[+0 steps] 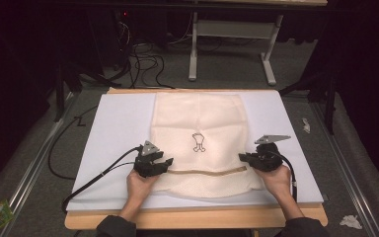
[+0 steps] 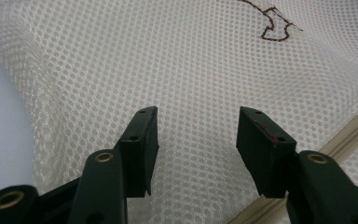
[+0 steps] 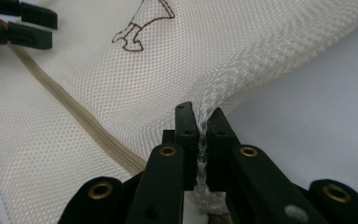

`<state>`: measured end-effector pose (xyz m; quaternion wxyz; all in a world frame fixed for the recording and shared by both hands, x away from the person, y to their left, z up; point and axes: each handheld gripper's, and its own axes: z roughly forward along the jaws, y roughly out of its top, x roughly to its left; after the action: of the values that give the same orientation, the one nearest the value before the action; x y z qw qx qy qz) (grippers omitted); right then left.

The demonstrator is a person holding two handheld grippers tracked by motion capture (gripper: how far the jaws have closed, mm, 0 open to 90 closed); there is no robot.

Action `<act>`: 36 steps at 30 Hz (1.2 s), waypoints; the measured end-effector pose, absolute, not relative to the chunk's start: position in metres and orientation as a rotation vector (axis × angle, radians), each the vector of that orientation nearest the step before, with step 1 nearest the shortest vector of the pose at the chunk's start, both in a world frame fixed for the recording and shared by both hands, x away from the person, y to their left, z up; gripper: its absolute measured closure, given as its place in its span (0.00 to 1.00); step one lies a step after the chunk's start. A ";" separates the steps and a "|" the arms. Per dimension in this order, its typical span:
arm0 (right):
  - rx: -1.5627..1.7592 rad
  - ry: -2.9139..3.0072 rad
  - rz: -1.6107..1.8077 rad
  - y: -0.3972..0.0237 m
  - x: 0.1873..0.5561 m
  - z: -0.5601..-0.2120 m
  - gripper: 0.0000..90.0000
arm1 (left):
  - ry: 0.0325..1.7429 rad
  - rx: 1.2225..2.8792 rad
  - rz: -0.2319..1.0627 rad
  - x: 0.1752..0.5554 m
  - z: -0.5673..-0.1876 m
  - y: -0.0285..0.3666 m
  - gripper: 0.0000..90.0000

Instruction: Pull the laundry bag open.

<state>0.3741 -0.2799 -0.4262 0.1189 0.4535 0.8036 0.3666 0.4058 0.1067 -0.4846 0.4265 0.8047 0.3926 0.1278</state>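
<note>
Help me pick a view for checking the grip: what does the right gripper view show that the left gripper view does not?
Right gripper view alone: the right gripper shut on a bunched edge of the mesh bag, with the left gripper far off.
Left gripper view alone: the left gripper with jaws apart over flat mesh, nothing pinched between them.
Both: the cream mesh bag, its tan zipper, the brown outline drawing and the white sheet under it.
</note>
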 end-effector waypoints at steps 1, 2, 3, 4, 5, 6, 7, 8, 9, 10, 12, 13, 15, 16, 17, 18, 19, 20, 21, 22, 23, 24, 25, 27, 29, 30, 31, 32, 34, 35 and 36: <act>1.326 2.350 1.072 -0.280 0.374 -0.426 0.97 | 0.980 2.011 0.319 0.406 -0.485 0.107 0.54; 1.316 2.350 1.077 -0.278 0.376 -0.422 0.97 | 0.978 2.010 0.319 0.406 -0.484 0.107 0.54; 1.316 2.350 1.077 -0.278 0.376 -0.422 0.97 | 0.975 2.009 0.316 0.406 -0.484 0.107 0.54; 1.319 2.345 1.084 -0.277 0.376 -0.420 0.97 | 0.975 2.007 0.316 0.405 -0.484 0.107 0.54; 1.300 2.353 1.075 -0.275 0.377 -0.417 0.97 | 0.963 2.001 0.316 0.405 -0.483 0.107 0.55; 1.296 2.353 1.070 -0.274 0.377 -0.416 0.97 | 0.958 1.997 0.318 0.404 -0.482 0.108 0.55; 1.296 2.350 1.069 -0.274 0.377 -0.415 0.97 | 0.954 1.990 0.320 0.404 -0.480 0.108 0.55; 1.289 2.347 1.075 -0.274 0.377 -0.414 0.97 | 0.948 1.983 0.321 0.403 -0.478 0.109 0.55; 1.289 2.347 1.075 -0.274 0.377 -0.414 0.97 | 0.948 1.983 0.321 0.403 -0.478 0.109 0.55; 1.289 2.340 1.084 -0.275 0.376 -0.411 0.97 | 0.936 1.975 0.319 0.401 -0.474 0.109 0.55; 1.284 2.338 1.083 -0.275 0.374 -0.410 0.97 | 0.910 1.983 0.328 0.398 -0.470 0.106 0.56; 1.284 2.337 1.087 -0.274 0.374 -0.409 0.97 | 0.910 1.983 0.328 0.398 -0.470 0.106 0.56; 1.277 2.334 1.088 -0.274 0.374 -0.409 0.97 | 0.886 1.985 0.337 0.396 -0.466 0.103 0.56; 1.272 2.334 1.090 -0.274 0.374 -0.408 0.97 | 0.878 1.980 0.321 0.396 -0.464 0.101 0.56; 1.273 2.334 1.093 -0.274 0.374 -0.408 0.97 | 0.871 1.978 0.309 0.395 -0.462 0.098 0.56; 1.276 2.335 1.092 -0.273 0.374 -0.407 0.97 | 0.855 1.985 0.296 0.394 -0.460 0.093 0.57; 1.276 2.335 1.092 -0.273 0.374 -0.407 0.97 | 0.855 1.985 0.296 0.394 -0.460 0.093 0.57; 1.272 2.334 1.092 -0.273 0.374 -0.407 0.97 | 0.848 1.986 0.289 0.393 -0.459 0.091 0.57; 1.273 2.331 1.093 -0.273 0.373 -0.407 0.97 | 0.839 1.989 0.288 0.392 -0.457 0.087 0.57; 1.268 2.326 1.100 -0.273 0.373 -0.408 0.97 | 0.831 1.990 0.280 0.392 -0.456 0.084 0.58; 1.279 2.321 1.108 -0.273 0.373 -0.408 0.97 | 0.825 1.992 0.277 0.391 -0.454 0.080 0.59; 1.284 2.321 1.114 -0.274 0.374 -0.408 0.97 | 0.795 2.003 0.271 0.390 -0.451 0.072 0.60; 1.284 2.321 1.114 -0.274 0.374 -0.408 0.97 | 0.795 2.003 0.271 0.390 -0.451 0.072 0.60; 1.295 2.312 1.143 -0.275 0.374 -0.408 0.97 | 0.770 2.006 0.260 0.388 -0.449 0.064 0.61; 1.294 2.311 1.145 -0.274 0.374 -0.408 0.97 | 0.743 2.015 0.251 0.387 -0.446 0.057 0.62; 1.290 2.311 1.153 -0.274 0.374 -0.407 0.97 | 0.723 2.021 0.238 0.385 -0.445 0.050 0.63; 1.290 2.311 1.153 -0.274 0.374 -0.407 0.97 | 0.723 2.021 0.238 0.385 -0.445 0.050 0.63; 1.295 2.311 1.164 -0.274 0.374 -0.406 0.97 | 0.713 2.027 0.227 0.385 -0.444 0.045 0.63; 1.294 2.309 1.178 -0.274 0.374 -0.405 0.97 | 0.710 2.029 0.221 0.384 -0.444 0.043 0.63; 1.292 2.306 1.190 -0.273 0.375 -0.405 0.97 | 0.704 2.030 0.206 0.384 -0.444 0.040 0.63; 1.288 2.306 1.196 -0.273 0.375 -0.405 0.97 | 0.698 2.035 0.203 0.383 -0.444 0.038 0.64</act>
<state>0.3751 -0.2731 -0.4053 0.1207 0.4409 0.7896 0.4093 0.3829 0.0383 -0.4435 0.4711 0.8307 0.2848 0.0827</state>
